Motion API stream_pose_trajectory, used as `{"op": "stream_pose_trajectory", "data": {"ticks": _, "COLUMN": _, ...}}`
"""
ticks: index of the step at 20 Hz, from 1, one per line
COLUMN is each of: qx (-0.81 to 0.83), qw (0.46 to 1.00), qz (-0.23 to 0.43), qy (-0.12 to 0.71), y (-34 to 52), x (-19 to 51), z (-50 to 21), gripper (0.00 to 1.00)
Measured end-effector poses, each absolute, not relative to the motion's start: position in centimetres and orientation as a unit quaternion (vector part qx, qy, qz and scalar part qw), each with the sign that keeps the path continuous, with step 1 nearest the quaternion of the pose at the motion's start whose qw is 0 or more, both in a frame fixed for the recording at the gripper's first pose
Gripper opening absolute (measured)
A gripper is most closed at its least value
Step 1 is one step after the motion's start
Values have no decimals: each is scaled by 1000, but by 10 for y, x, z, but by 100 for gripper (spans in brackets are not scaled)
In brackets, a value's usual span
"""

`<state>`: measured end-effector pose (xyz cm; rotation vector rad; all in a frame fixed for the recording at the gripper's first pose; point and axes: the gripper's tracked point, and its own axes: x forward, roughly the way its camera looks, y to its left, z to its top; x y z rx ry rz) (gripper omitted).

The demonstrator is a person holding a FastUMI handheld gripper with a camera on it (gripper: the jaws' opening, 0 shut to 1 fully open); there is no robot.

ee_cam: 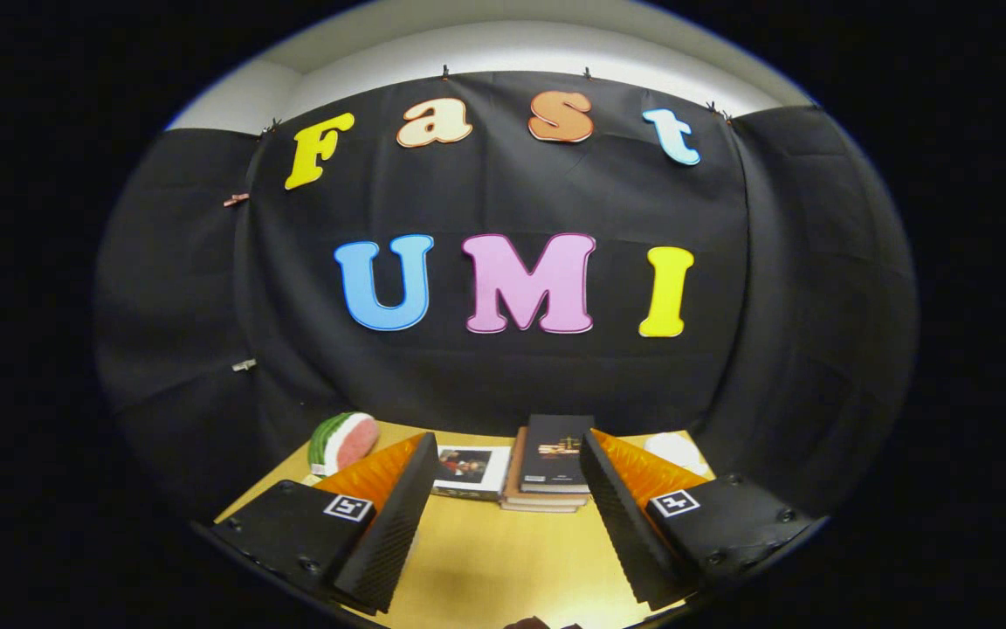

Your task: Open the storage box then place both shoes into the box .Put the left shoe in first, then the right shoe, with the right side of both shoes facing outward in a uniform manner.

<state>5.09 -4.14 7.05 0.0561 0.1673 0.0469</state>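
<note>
hand-held gripper fingers spread wide, holding nothing, above table.

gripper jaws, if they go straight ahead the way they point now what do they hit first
The gripper is open, nothing between its jaws. Straight ahead on the table lies a stack of books, probably met first, though depth is unclear. Beyond stands the booth's cloth wall.

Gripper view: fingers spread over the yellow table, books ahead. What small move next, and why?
Probably tilt the gripper downward to search. Its open fingers hold nothing; beyond them lie a stack of dark-covered books, a white picture book and a watermelon-slice toy on the yellow table, none being the task's items.
</note>
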Motion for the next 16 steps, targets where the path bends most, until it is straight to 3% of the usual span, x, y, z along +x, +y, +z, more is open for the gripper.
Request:
{"op": "stream_pose_trajectory", "data": {"ticks": 6, "qx": 0, "qw": 998, "qz": -8, "qy": 62, "y": -100, "x": 56, "z": 47, "gripper": 98}}
{"op": "stream_pose_trajectory", "data": {"ticks": 16, "qx": -28, "qw": 999, "qz": 6, "qy": 23, "y": -140, "x": 67, "z": 26, "gripper": 98}}
